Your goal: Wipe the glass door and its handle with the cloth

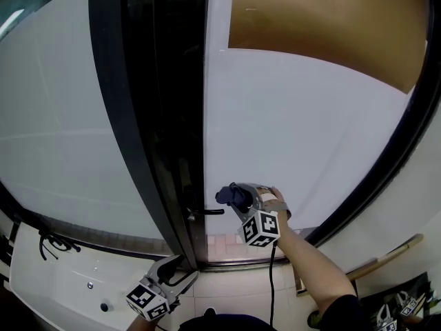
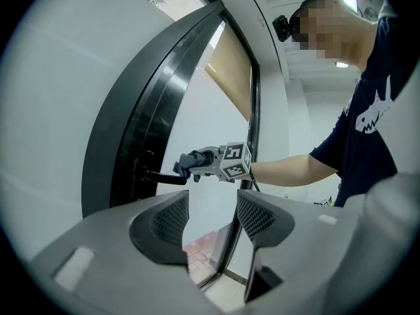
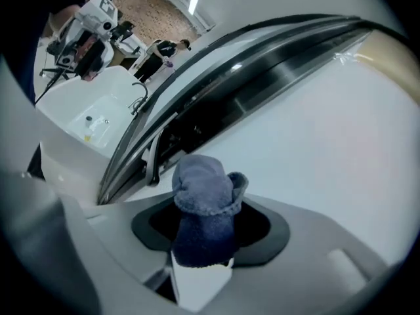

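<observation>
A frosted glass door (image 1: 303,123) in a black frame (image 1: 148,116) fills the head view. Its black lever handle (image 1: 205,212) sticks out from the frame's edge. My right gripper (image 1: 231,196) is shut on a bunched dark blue cloth (image 3: 203,209), and the cloth's tip sits right at the free end of the handle (image 2: 164,177). In the right gripper view the cloth hides the jaws' tips. My left gripper (image 1: 180,273) hangs low near the door's foot, open and holding nothing (image 2: 211,222).
A white counter with a sink (image 1: 76,281) lies at the lower left. A tan blind (image 1: 331,19) shows behind the upper glass. A wooden stick (image 1: 386,254) leans at the lower right. Tiled floor (image 1: 227,243) shows at the door's foot.
</observation>
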### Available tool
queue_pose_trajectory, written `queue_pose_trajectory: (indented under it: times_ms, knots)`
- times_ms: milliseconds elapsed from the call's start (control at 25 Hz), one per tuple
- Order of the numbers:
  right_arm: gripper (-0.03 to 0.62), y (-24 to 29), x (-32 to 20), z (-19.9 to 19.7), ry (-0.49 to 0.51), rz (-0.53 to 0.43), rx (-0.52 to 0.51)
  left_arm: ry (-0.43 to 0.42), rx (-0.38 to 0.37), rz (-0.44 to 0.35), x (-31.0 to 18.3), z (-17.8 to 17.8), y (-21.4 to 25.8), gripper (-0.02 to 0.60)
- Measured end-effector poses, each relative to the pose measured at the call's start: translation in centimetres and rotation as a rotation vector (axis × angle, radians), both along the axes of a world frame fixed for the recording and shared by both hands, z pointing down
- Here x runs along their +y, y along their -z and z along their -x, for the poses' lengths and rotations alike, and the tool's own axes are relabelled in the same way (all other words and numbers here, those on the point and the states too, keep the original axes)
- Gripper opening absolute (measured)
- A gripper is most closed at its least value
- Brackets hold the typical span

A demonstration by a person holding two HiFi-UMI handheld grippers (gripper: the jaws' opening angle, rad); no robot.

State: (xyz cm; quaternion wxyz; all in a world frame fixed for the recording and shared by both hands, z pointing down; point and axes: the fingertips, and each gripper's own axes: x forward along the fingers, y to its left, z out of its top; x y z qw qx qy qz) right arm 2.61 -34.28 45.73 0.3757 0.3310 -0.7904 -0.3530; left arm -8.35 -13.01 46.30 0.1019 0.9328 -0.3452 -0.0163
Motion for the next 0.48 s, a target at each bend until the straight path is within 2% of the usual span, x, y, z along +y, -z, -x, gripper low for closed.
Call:
queue_pose_trajectory:
  times_ms: [280, 480]
  knots:
    - [0.202, -0.5, -0.6, -10.8, -0.180, 0.014, -0.002, -0.035, 0.000, -0.011, 0.0, -1.6, 0.5, 0.227]
    - [0.202, -0.1, -1.0, -18.8, -0.326, 0.029, -0.040, -0.050, -0.010, -0.013, 0.3, -2.6, 0.6, 0.227]
